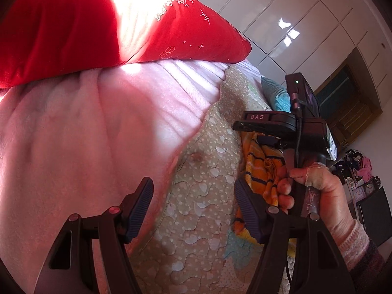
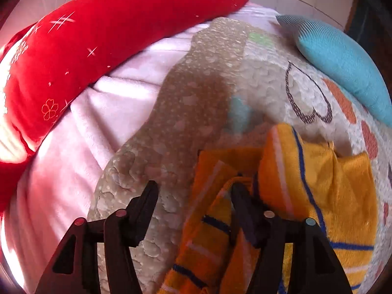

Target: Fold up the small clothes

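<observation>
The small orange striped garment lies bunched on the quilt of the bed, below the blue pillow and well apart from the red pillow. The right gripper is spread wide, its right finger resting against a fold of the cloth, nothing pinched. The left gripper is also apart, hanging over bare quilt beside the pink blanket. To do this step well, I would judge it best to close the right gripper on a single edge rather than the whole bunch, bring the left across to a matching corner, and draw the cloth flat before folding.
</observation>
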Demonstrator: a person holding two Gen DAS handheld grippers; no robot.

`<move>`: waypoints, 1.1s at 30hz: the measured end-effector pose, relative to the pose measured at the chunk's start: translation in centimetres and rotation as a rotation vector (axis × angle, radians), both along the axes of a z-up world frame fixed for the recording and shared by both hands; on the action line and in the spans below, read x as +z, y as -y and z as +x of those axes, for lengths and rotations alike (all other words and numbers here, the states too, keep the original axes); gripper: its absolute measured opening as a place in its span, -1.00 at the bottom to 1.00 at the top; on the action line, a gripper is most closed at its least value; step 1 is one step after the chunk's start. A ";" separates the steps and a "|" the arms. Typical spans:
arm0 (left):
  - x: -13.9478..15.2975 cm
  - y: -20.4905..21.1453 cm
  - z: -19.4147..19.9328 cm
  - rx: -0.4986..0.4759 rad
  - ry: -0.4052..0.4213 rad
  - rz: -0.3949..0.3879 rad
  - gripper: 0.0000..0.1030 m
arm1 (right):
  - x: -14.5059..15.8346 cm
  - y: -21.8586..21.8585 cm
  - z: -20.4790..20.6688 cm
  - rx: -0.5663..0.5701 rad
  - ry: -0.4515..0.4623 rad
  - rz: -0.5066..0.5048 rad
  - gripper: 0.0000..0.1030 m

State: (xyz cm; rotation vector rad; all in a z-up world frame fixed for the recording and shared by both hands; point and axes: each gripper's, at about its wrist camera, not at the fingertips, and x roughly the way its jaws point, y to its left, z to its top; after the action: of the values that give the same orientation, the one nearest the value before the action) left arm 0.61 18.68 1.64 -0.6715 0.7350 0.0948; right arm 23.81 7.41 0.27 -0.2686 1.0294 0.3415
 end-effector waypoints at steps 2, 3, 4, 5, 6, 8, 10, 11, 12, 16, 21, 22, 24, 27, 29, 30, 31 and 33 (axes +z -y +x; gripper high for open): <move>0.0 0.2 0.0 -0.003 0.002 0.006 0.31 | 0.2 -2.3 -1.3 0.152 0.062 -0.045 0.39; 0.0 0.3 0.1 -0.005 0.002 0.010 0.31 | 0.3 -3.8 -2.4 0.233 0.087 -0.099 0.39; 0.0 0.4 0.1 -0.005 0.003 0.017 0.31 | 0.4 -5.0 -3.5 0.306 0.101 -0.135 0.38; 0.1 0.5 0.1 -0.006 0.005 0.024 0.31 | 0.8 -5.8 -4.5 0.362 0.106 -0.145 0.35; 0.1 0.7 0.1 -0.009 0.009 0.028 0.31 | 1.6 -6.2 -5.2 0.393 0.111 -0.138 0.35; 0.3 0.8 0.1 -0.015 0.016 0.033 0.31 | 4.0 -5.6 -5.8 0.379 0.141 -0.097 0.36; 0.6 1.1 -0.1 -0.021 0.027 0.038 0.31 | 6.5 -3.3 -5.5 0.314 0.125 -0.023 0.41; 0.7 1.2 -0.1 -0.026 0.032 0.040 0.31 | 7.6 -1.4 -4.9 0.277 0.107 0.010 0.45; 0.8 1.4 -0.2 -0.033 0.036 0.042 0.31 | 8.6 0.8 -4.7 0.228 0.096 0.031 0.47; 0.9 2.3 0.0 -0.100 0.061 0.007 0.35 | 10.9 12.6 -5.2 0.005 0.056 0.143 0.55; -0.1 3.7 0.9 -0.194 0.071 -0.116 0.42 | 7.6 26.1 -8.4 -0.146 -0.053 0.320 0.55; -0.2 4.0 1.0 -0.217 0.077 -0.142 0.42 | 6.7 28.0 -9.0 -0.162 -0.084 0.380 0.55; 0.0 4.7 1.2 -0.254 0.101 -0.183 0.57 | 4.4 31.1 -10.1 -0.189 -0.144 0.539 0.55; 0.2 5.1 2.5 -0.263 0.115 -0.242 0.76 | 1.7 32.9 -10.8 -0.195 -0.197 0.708 0.55; 0.3 5.6 4.3 -0.313 0.091 -0.246 0.78 | 0.4 32.4 -10.6 -0.171 -0.219 0.783 0.55; 0.2 6.0 5.3 -0.341 0.072 -0.232 0.78 | -0.3 31.8 -10.3 -0.158 -0.233 0.819 0.55; 0.1 6.4 6.3 -0.369 0.048 -0.218 0.78 | -0.9 31.1 -9.9 -0.146 -0.251 0.851 0.55; -0.8 7.4 8.3 -0.432 -0.003 -0.241 0.78 | -2.2 28.8 -9.2 -0.113 -0.287 0.880 0.55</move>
State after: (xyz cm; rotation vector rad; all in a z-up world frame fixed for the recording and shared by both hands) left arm 8.88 11.24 0.85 -0.7261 0.8875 -0.3939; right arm 14.66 -21.38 -1.97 0.6437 1.0737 0.7056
